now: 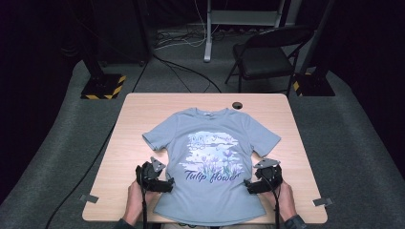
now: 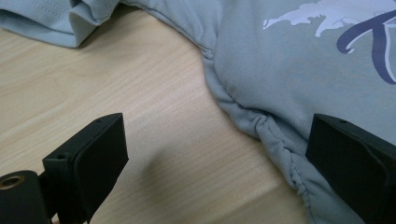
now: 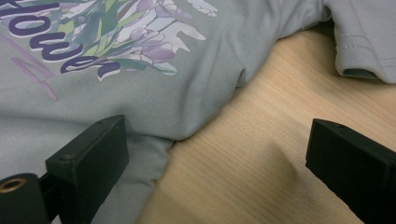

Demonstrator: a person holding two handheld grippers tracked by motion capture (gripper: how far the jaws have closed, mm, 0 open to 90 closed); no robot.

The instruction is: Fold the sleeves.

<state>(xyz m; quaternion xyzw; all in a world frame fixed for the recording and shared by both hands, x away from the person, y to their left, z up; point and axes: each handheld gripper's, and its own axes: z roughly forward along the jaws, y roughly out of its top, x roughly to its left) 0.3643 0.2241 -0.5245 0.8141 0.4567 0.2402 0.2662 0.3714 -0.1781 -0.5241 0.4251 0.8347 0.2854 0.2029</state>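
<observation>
Dark curtains and a folding chair (image 1: 267, 52) stand beyond the wooden bench (image 1: 143, 109), where a grey T-shirt (image 1: 212, 157) lies flat at centre, collar toward 12 o'clock. At 8 o'clock the left claw (image 1: 168, 185) gapes wide astride the shirt's side seam; at 4 o'clock the right claw (image 1: 249, 187) gapes likewise over the opposite seam.

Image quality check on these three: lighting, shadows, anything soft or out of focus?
High view: table evenly lit, surroundings fall to near black; T-shirt print readable, slightly soft. Left gripper view: fabric weave and side seam sharp, the near left tongs softer, faint shadow on the wood. Right gripper view: print crisp, right tongs cast a soft shadow; no glare.
</observation>
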